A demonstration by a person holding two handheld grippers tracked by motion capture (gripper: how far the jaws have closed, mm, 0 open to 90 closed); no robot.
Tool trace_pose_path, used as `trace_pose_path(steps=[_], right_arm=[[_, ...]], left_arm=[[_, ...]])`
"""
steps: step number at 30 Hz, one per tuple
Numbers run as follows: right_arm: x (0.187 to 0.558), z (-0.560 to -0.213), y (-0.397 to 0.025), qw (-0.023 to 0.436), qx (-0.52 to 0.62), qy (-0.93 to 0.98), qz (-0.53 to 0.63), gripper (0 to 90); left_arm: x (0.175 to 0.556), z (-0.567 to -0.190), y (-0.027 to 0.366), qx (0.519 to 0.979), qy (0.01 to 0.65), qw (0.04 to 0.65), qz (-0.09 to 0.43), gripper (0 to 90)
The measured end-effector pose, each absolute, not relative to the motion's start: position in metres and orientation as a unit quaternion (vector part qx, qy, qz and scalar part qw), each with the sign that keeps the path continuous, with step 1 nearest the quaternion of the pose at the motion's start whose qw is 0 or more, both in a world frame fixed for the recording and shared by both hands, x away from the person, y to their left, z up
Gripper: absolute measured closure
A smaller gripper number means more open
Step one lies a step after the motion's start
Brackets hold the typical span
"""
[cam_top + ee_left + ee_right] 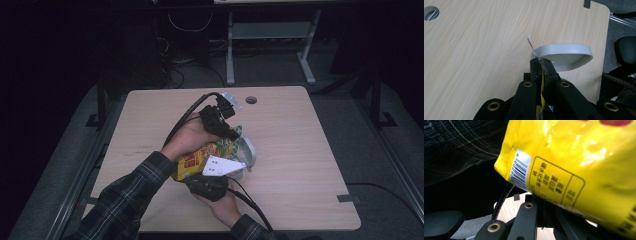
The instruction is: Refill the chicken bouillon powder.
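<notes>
Snack bag [200, 159] edge btwn left hand-held gripper [541, 65] jaws

both forearms come in from the near edge, sleeves plaid. the left tongs [231, 133] sit farther out, jaws pinched together. the right tongs [212, 176] are nearer, just beside the left; their jaws' state is hidden.

Yellow snack bag [196, 161] between two hand-held grippers, beside grey bowl [248, 152] on table [295, 150].

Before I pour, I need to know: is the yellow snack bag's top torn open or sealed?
Cannot tell. The left tongs are shut on the yellow snack bag edge, hiding the seal; a white bowl sits beyond.
</notes>
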State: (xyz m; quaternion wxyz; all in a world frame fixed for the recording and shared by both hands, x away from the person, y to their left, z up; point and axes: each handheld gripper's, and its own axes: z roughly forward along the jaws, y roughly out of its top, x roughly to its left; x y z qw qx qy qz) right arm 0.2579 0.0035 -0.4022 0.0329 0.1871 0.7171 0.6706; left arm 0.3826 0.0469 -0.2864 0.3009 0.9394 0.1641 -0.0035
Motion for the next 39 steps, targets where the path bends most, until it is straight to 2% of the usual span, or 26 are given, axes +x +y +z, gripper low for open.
trace_pose_path(steps=[39], right_arm=[[0.2579, -0.4015, 0.0018, 0.025, 0.194, 0.715, 0.671, 90.0]], left_arm=[[0.3819, -0.2868, 0.0441, 0.941, 0.164, 0.297, 0.000, 89.8]])
